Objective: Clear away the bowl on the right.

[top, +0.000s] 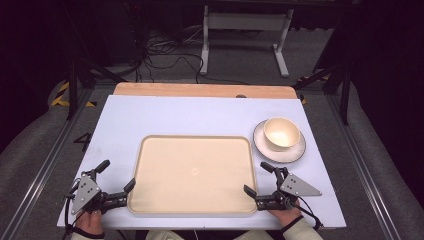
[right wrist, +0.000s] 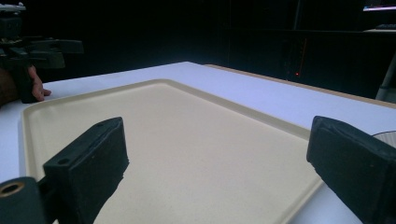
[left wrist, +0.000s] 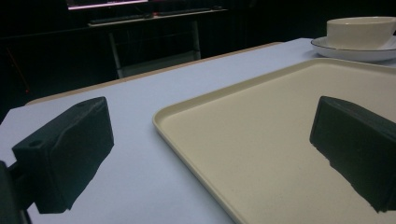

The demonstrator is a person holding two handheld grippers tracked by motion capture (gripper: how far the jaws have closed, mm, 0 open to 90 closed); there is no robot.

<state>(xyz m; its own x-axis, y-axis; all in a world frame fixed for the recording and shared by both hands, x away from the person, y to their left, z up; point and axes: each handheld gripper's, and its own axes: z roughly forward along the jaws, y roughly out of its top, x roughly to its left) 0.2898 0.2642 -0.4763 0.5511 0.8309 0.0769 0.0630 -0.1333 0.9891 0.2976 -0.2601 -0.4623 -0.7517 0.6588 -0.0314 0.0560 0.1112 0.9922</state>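
Beige tray (top: 192,175) lies flat at table (top: 165,115) centre, bare. Left gripper (top: 116,179) at tray's 8 o'clock corner, jaws spread wide, straddling left rim, pads not pressing. Right gripper (top: 260,178) at 4 o'clock corner, jaws likewise wide, one over tray, one outside rim. Cup (top: 281,133) on saucer (top: 295,152) at tray's 2 o'clock, just beside it, untouched. Judgement: work at start; both rims bracketed, nothing gripped or lifted yet; closing on tray still ahead.

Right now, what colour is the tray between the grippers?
Plain pale beige, no pattern. The tray shows best in the high view.
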